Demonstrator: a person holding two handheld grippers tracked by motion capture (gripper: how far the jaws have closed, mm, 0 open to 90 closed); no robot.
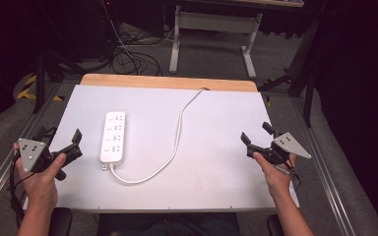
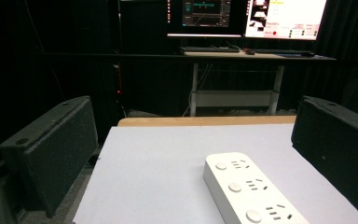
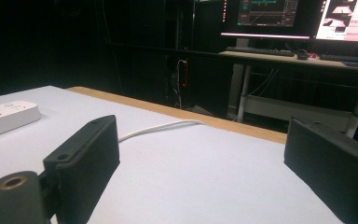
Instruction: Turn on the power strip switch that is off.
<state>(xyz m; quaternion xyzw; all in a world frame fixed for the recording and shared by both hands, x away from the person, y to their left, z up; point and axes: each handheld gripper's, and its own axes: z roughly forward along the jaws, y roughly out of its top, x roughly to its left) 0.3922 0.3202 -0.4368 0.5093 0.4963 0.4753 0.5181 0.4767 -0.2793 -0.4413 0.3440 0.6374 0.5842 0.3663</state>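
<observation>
The desk point(image 1: 216, 172) carries a white sheet over most of its top, with a strip of bare wood showing along the far edge. A person holds a gripper over each near corner.

The power strip point(image 1: 113, 136) lies flat on the sheet, long side running away from the person. It sits just ahead and to the inner side of the left gripper's jaws, near them but apart. In the left gripper view it shows low and right of centre, reaching in front of the right-hand jaw, with three round buttons and rows of socket slots facing up.

The cord point(image 1: 174, 142) leaves the near end of the power strip, loops toward the middle of the desk, then runs away to the far edge. It lies between the two pairs of jaws, closer to the left pair. In the right gripper view it shows as a thin white line beyond the left-hand jaw, crossing toward the wooden edge.

The left gripper point(image 1: 59, 140) hangs at the near left corner, held in the left hand point(image 1: 42, 182). Its jaws stand wide apart and released, with nothing between them.

The right gripper point(image 1: 257, 136) hangs at the near right corner in the right hand point(image 1: 274, 174), well apart from the power strip. Its jaws are also spread and empty; whether they hover or touch the sheet is hard to tell.
</observation>
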